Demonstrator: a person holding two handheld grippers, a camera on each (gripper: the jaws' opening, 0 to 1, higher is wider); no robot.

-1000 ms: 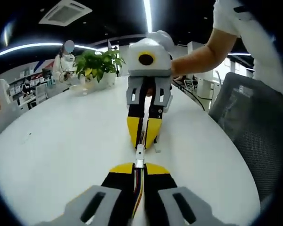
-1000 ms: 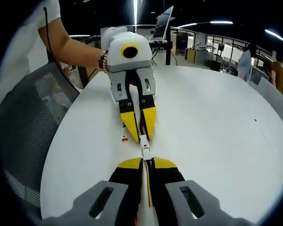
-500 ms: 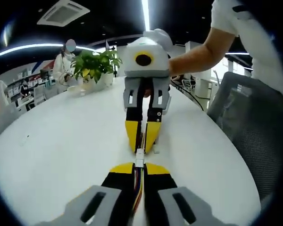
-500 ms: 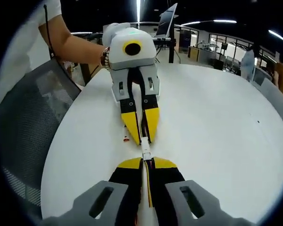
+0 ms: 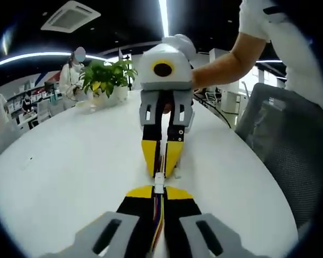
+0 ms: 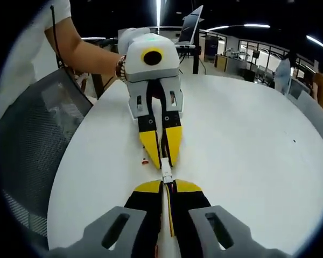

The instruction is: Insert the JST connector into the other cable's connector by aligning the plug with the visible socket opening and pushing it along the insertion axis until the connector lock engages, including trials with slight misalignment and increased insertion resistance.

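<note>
In the left gripper view my left gripper (image 5: 159, 191) is shut on a cable of coloured wires (image 5: 158, 215) ending in a white JST connector (image 5: 159, 181). The right gripper (image 5: 161, 169) faces it tip to tip, its yellow jaws shut on the other cable. In the right gripper view my right gripper (image 6: 167, 186) is shut on its yellow-wired cable (image 6: 168, 215), with a white connector (image 6: 166, 174) sticking out. The left gripper (image 6: 162, 163) meets it head-on. The two connector bodies touch in one straight line just above the white table (image 6: 247, 140). Whether they are locked I cannot tell.
A potted plant (image 5: 109, 75) and a seated person (image 5: 72, 70) are at the table's far side. A grey mesh chair (image 5: 280, 140) stands beside the table, also the chair (image 6: 37, 140). A small red-orange bit (image 6: 144, 160) lies on the table. A laptop (image 6: 188, 27) is behind.
The two grippers have closed in on each other along the cable line. The stretch of white connector showing between the yellow tips has become shorter.
</note>
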